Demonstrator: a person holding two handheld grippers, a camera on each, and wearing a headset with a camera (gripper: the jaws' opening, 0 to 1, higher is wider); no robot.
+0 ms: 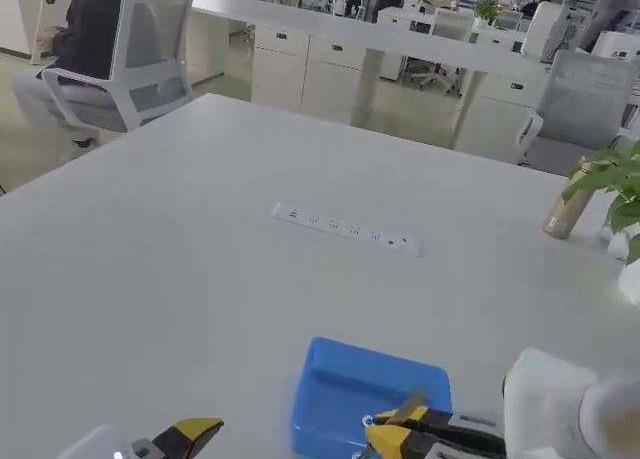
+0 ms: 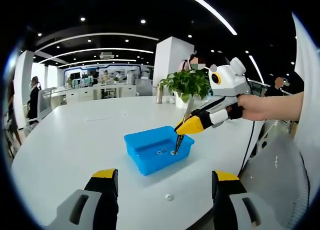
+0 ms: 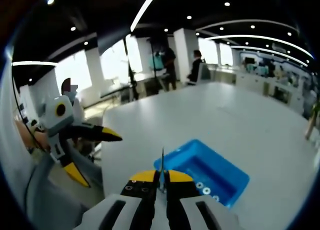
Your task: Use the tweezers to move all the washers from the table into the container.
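In the left gripper view, the left gripper has its yellow-tipped jaws spread wide, holding nothing, low over the near edge of the white table. Between the jaws, on the bare tabletop, lies one loose washer: a small, flat, silvery ring, just in front of the container. The container is a shallow, rectangular, bright blue tray standing near the table edge. On its floor lie several more washers, pale rings close together near one wall. To the right, the right gripper has its jaws pressed together on the tweezers, a thin metal pair that slants down with its tip inside the tray, beside a washer; whether it grips that washer cannot be told. A white power strip lies mid-table, and a potted plant stands farther right
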